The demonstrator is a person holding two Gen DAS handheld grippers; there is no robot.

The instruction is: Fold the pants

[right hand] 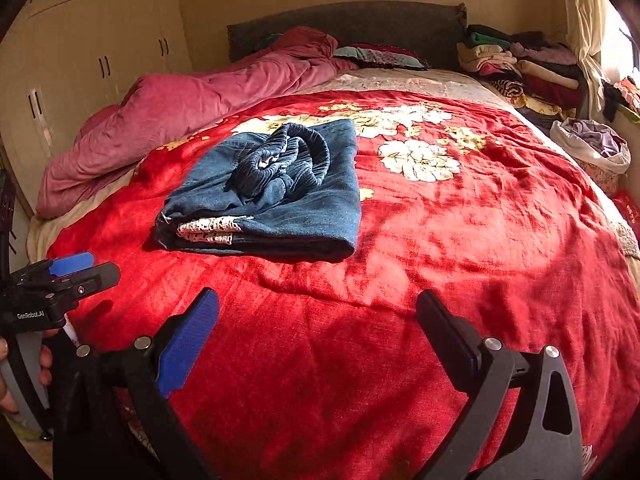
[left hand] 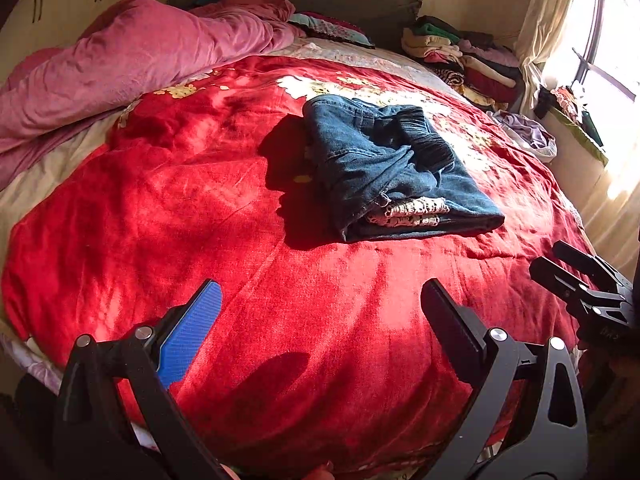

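The blue jeans (right hand: 276, 196) lie folded compact on the red floral blanket (right hand: 460, 248), so both the left gripper (left hand: 320, 316) and right gripper (right hand: 318, 320) hover empty, jaws spread wide, well back from them

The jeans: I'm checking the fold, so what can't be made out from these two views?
- jeans: underside against the red blanket, both views.
- Inner layers: hidden by the outer denim; only a lace-like trim shows.
- Far edge: behind the bunched waistband, right wrist view.

1 folded pants (left hand: 394, 168); 2 claws: left claw (left hand: 320, 320), right claw (right hand: 318, 328); 1 red blanket (left hand: 240, 280); 1 pink duvet (left hand: 140, 60); 1 clothes pile (left hand: 460, 56); 1 bed.
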